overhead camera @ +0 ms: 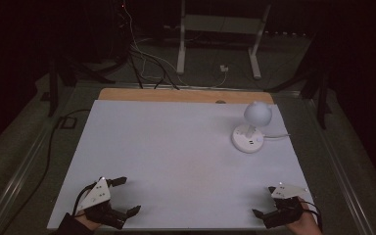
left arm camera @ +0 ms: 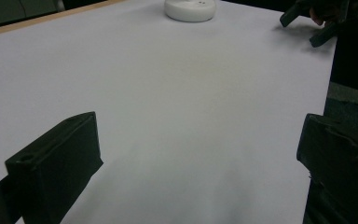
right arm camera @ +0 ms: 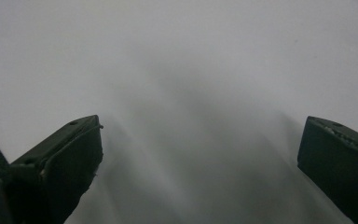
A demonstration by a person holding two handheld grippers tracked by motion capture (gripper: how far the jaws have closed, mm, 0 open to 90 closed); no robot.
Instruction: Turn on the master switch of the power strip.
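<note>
Two open grippers, nothing held, at my near tabletop edge.
My left gripper (overhead camera: 122, 196) and right gripper (overhead camera: 264, 203) rest spread wide; I judge the right should cross the tabletop (overhead camera: 176, 147) squarely to the far-right white lamp (overhead camera: 251, 128).

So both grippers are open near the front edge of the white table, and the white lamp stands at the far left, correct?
Not quite: the white lamp stands at the far right of the white table, as the high view shows. The rest holds: the left gripper and the right gripper are open near the front edge.
</note>
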